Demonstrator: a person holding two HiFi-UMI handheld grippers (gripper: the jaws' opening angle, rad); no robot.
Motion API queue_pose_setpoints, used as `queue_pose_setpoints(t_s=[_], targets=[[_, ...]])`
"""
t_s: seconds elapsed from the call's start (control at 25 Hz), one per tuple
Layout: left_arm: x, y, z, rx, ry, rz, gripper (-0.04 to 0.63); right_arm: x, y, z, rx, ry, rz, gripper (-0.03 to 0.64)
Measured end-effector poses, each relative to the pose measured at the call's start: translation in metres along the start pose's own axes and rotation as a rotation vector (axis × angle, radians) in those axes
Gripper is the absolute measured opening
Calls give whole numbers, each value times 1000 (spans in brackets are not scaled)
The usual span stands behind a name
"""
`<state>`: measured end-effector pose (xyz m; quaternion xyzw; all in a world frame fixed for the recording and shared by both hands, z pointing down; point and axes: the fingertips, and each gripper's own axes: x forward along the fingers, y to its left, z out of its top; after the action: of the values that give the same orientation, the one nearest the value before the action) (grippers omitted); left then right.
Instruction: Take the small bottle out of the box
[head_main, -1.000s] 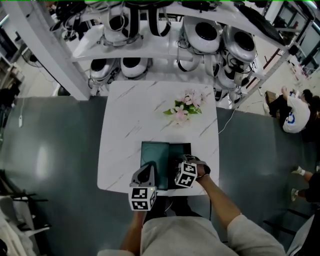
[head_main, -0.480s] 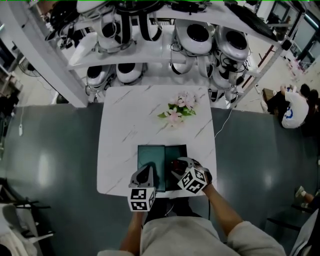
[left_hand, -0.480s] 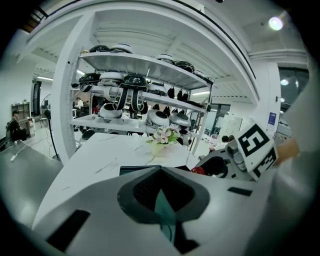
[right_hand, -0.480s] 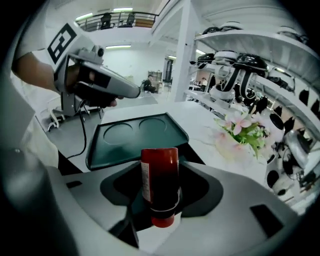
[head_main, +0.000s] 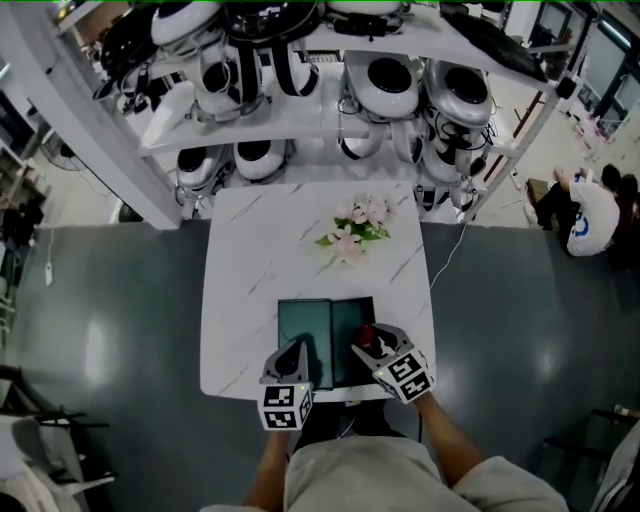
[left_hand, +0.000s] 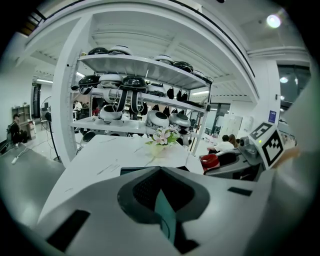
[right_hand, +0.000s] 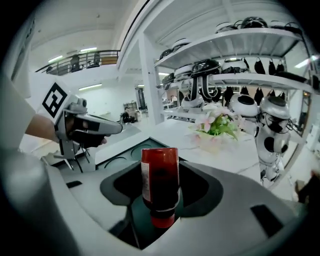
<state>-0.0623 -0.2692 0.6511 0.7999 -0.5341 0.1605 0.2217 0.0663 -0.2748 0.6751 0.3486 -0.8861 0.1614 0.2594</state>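
My right gripper (head_main: 368, 347) is clamped on the bottle (right_hand: 160, 182) — a small red one. It sits between the jaws with its cap end toward the gripper's camera. The bottle is up out of the box (head_main: 300, 322), over the box's right half. The box lies open on the table (head_main: 250, 270), near the front edge. My left gripper (head_main: 297, 352) has its jaws pressed together on a thin green edge of the box — at the near left side. Flowers (head_main: 352, 228) stand farther back on the table.
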Motion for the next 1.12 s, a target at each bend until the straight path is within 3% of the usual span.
queue_pose_setpoints(t_s=[0.32, 1.12], targets=[[-8, -3, 19, 12, -39, 10, 18, -34, -20, 30, 89, -143, -91, 235], [-23, -22, 112, 106, -196, 7, 18, -102, -51, 126, -24, -355, -222, 235]])
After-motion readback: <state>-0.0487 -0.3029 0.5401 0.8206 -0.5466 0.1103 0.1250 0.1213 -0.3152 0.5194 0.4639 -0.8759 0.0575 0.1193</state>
